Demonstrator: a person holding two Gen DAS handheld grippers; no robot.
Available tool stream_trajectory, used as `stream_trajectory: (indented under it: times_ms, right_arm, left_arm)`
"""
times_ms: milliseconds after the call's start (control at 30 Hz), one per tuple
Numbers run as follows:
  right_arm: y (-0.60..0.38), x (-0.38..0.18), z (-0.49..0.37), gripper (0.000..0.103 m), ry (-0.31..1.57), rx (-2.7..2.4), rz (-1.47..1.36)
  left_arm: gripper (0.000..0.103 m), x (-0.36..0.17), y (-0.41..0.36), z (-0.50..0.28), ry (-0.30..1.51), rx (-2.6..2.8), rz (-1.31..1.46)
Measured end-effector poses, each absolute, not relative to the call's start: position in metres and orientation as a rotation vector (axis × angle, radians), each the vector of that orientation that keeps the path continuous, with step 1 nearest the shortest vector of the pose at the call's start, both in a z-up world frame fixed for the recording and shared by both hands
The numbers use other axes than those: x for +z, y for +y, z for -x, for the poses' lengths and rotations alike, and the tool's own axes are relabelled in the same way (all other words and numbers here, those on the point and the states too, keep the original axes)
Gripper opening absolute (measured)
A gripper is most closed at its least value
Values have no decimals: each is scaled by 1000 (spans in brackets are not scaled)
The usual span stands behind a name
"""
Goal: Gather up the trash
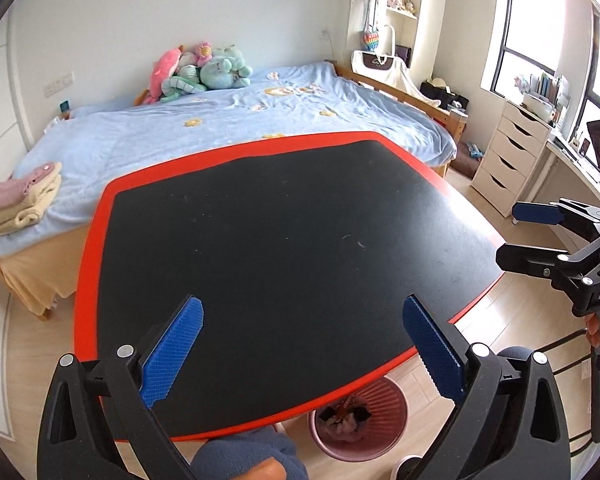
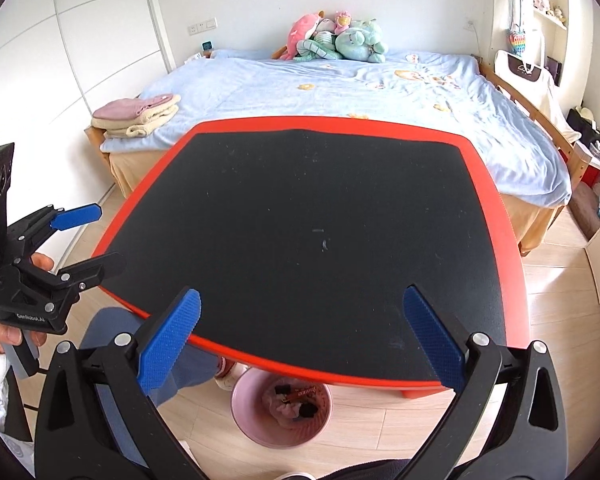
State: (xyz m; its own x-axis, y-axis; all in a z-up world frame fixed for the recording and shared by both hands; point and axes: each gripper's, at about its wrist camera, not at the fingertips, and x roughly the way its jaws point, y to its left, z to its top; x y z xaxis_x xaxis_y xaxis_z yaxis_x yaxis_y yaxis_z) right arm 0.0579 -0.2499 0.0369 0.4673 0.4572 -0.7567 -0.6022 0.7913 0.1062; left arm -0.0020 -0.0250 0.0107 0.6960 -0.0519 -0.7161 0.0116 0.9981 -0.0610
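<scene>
Left gripper (image 1: 302,350) sits over the near edge of the table (image 1: 100,216), jaws spread wide, nothing between the blue pads (image 1: 172,350). Right gripper (image 2: 300,340) beside it, over the near right part of the table, also wide open and holding nothing. Trash (image 2: 296,400) lies inside the pink bin (image 2: 244,420) on the floor, partly under the table's near edge, between the two grippers. Behind the table: bed (image 2: 340,92) with stuffed toys (image 2: 336,38) and folded towels (image 2: 138,114).
</scene>
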Motion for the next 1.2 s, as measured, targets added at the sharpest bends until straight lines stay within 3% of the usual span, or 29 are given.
stream_trajectory:
  times_ms: [1200]
  right_arm:
    - [-239,43,-63,100,848,667,194]
  left_arm:
    - [97,21,-14,-3,793,14,91]
